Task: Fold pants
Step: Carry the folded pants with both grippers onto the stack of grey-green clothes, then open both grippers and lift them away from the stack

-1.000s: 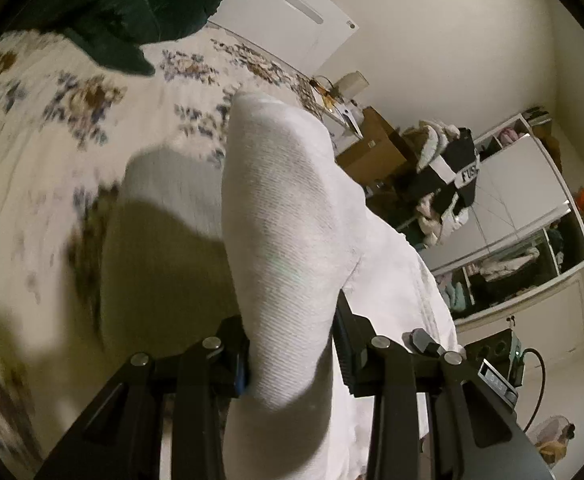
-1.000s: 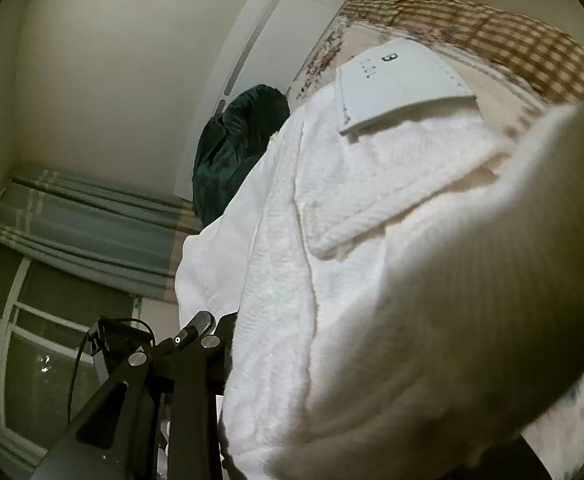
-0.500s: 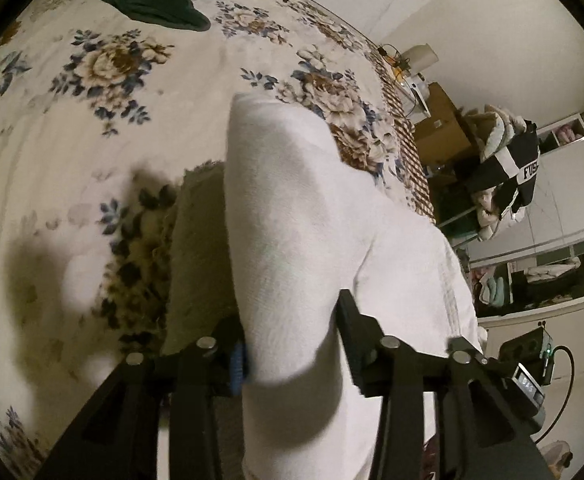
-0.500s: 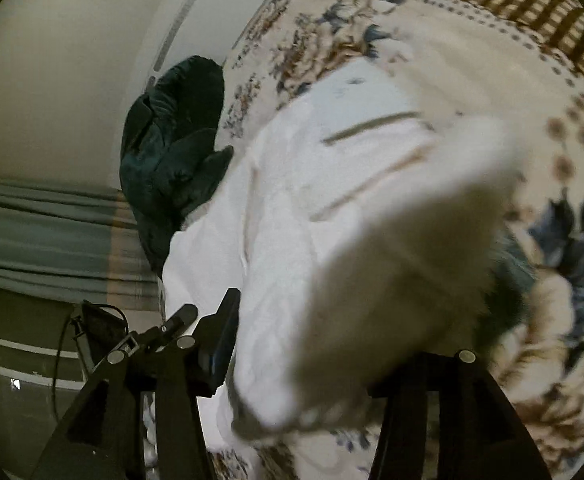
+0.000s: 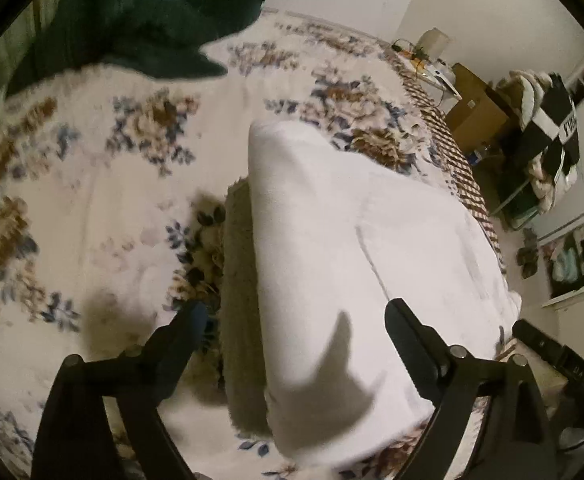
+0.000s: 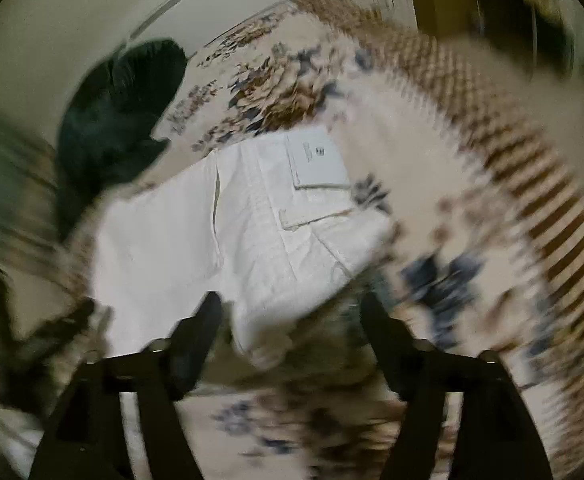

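Note:
The white pants (image 5: 355, 264) lie folded on the floral bedspread (image 5: 92, 208). In the right wrist view the pants (image 6: 260, 216) show a back pocket and a white label, and the picture is blurred. My left gripper (image 5: 293, 316) is open, its fingers on either side of the folded edge and a little above it. My right gripper (image 6: 290, 308) is open just behind the near corner of the pants and holds nothing.
A dark green garment (image 5: 152, 20) lies at the far end of the bed, also in the right wrist view (image 6: 112, 120). A cardboard box (image 5: 475, 108), hung clothes (image 5: 543, 120) and open shelves stand right of the bed. A black device (image 5: 551, 356) sits by the bed's near right corner.
Both grippers have opened and let go of the pants, which now lie flat on the bed. Both have drawn back from the cloth; the right one is moving fast.

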